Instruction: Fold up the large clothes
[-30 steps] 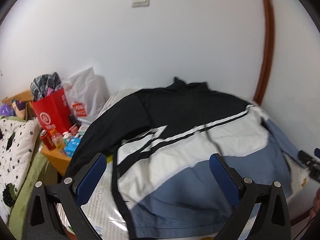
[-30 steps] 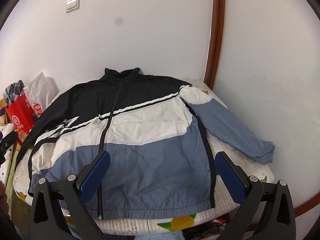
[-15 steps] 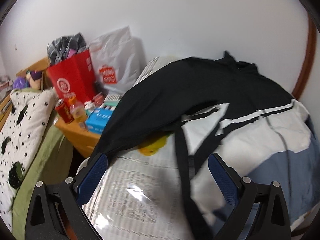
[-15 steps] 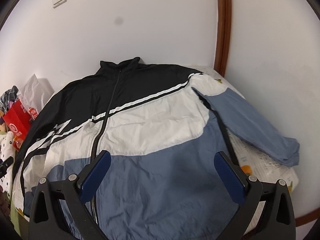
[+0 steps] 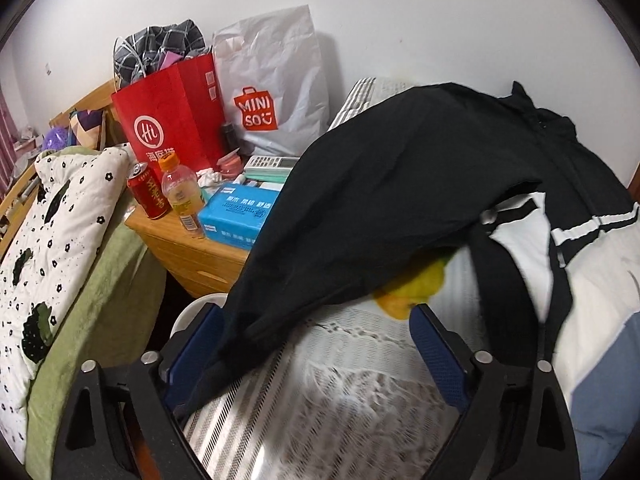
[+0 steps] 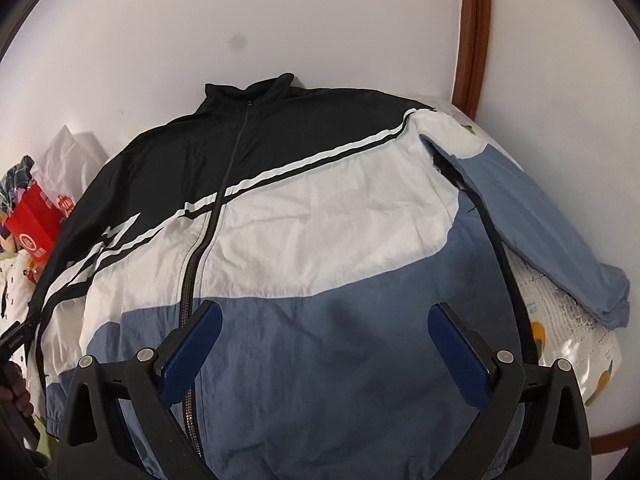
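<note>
A large zip jacket (image 6: pixel 320 216), black at the top, white in the middle and blue at the bottom, lies spread face up on a table. Its blue right sleeve (image 6: pixel 536 232) lies flat along the right side. Its black left sleeve (image 5: pixel 360 216) hangs down over the table's left edge. My left gripper (image 5: pixel 316 344) is open, and the sleeve's cuff end lies between its fingers. My right gripper (image 6: pixel 324 340) is open and empty above the blue lower front, right of the zip.
The table has a white lace cloth with fruit prints (image 5: pixel 344 392). Left of it stands a wooden nightstand (image 5: pixel 192 248) with a red bag (image 5: pixel 172 120), a white bag (image 5: pixel 272 80), a can, a bottle and a blue box. A spotted quilt (image 5: pixel 44 248) lies at far left.
My left gripper has swung left and down from the jacket's front to the hanging black sleeve. My right gripper has moved in closer over the blue lower front.
</note>
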{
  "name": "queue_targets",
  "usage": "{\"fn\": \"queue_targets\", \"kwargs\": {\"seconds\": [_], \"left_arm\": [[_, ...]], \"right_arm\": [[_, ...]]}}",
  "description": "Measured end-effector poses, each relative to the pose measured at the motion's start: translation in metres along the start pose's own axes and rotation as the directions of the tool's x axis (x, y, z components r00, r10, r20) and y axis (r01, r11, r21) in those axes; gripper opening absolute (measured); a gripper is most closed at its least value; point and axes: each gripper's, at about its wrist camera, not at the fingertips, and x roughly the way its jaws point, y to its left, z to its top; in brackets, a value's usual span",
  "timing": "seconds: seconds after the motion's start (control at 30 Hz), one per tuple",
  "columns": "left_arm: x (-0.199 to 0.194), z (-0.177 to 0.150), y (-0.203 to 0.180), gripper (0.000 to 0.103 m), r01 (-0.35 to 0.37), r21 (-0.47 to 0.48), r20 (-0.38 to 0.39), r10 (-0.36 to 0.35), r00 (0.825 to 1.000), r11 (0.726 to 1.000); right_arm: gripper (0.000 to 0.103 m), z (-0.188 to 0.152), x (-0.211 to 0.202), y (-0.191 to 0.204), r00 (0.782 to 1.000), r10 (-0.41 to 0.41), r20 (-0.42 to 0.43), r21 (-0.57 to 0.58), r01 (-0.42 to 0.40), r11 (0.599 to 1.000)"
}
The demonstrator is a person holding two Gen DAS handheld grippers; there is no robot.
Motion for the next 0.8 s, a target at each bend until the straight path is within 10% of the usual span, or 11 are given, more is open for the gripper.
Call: {"fn": "queue_targets", "kwargs": {"seconds": [0.33, 0.6, 0.8], "left_arm": [[0.015, 0.001, 0.001, 0.066, 0.024, -0.029, 0.014, -0.024, 1.000, 0.999], [0.018, 0.018, 0.002, 0.009, 0.007, -0.052, 0.026, -0.006, 1.000, 0.999], [-0.003, 0.042, 0.001, 0.007, 0.025, -0.082, 0.069, -0.020, 0.997, 0.996]], "right_arm": [[0.101, 0.019, -0.010, 0.018, 1.000, 0.016, 0.014, -0.036, -0.016, 0.999], [0.101, 0.031, -0.018, 0.031, 0.998, 0.042, 0.042, -0.066, -0.040, 0.997], [0.101, 0.035, -0.015, 0.032, 0.998, 0.032, 0.059, -0.118, -0.024, 0.993]]}}
